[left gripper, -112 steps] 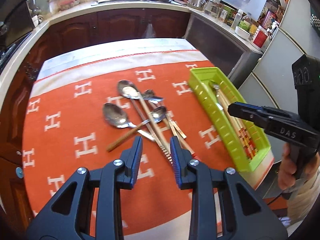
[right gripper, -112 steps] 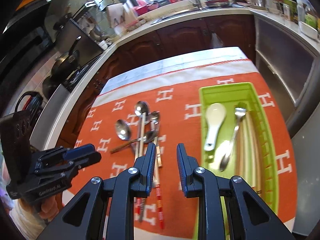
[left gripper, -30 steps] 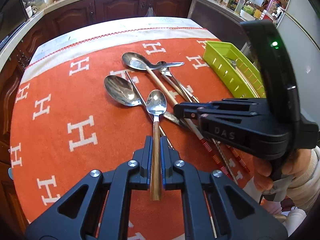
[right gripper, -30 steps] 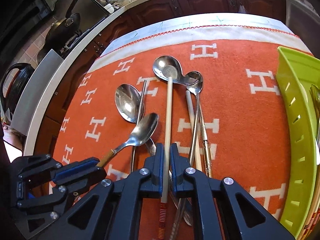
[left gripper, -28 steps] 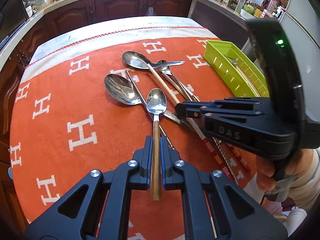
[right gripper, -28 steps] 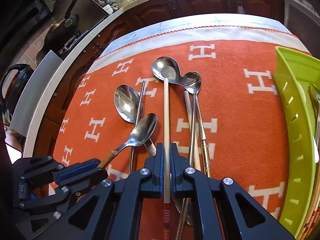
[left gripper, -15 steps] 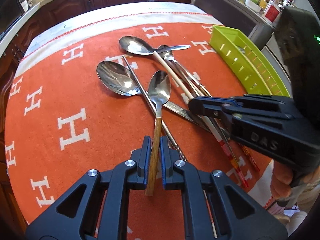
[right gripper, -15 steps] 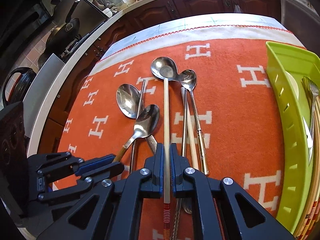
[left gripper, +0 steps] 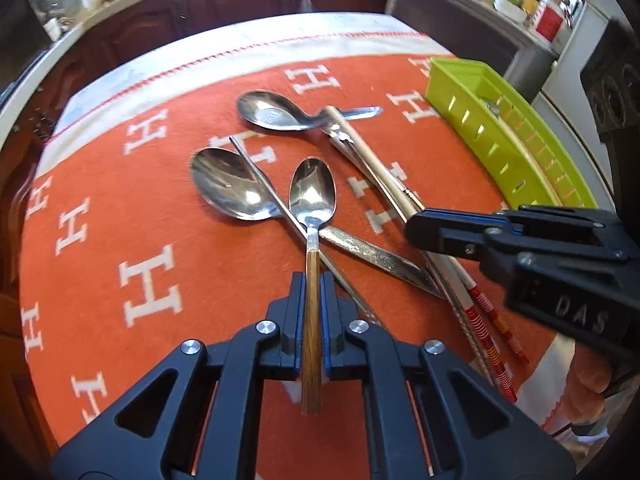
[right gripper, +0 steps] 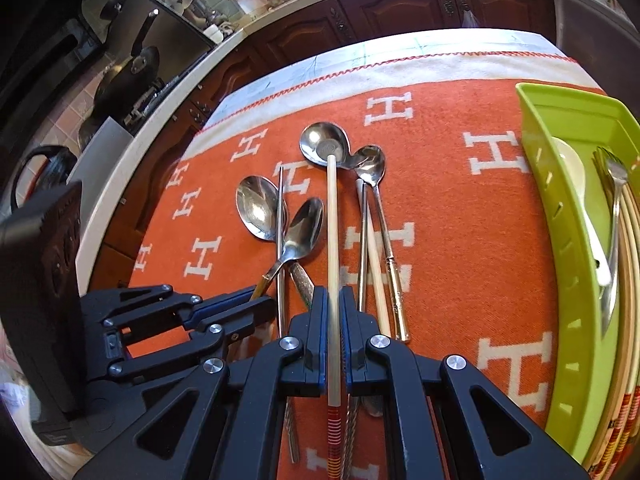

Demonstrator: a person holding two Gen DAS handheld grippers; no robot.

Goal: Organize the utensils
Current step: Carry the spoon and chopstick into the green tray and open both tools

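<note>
Left gripper (left gripper: 312,292) clamps wooden-handled steel spoon (left gripper: 312,200) at frame centre; right gripper (right gripper: 333,304) pinches pale chopstick (right gripper: 332,240) — glossy utensil pile on orange blanket (left gripper: 120,240), slotted green tray (right gripper: 560,280) right edge.

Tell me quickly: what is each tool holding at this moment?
Left tool: closed on the wooden-handled spoon.
Right tool: closed on the pale chopstick.

Spoons (right gripper: 260,208) and chopsticks (right gripper: 334,240) lie crossed in a pile on the cloth (right gripper: 452,240). The tray (right gripper: 560,240) sits to their right, with a fork (right gripper: 614,208) and ladle (right gripper: 576,184) in it.
</note>
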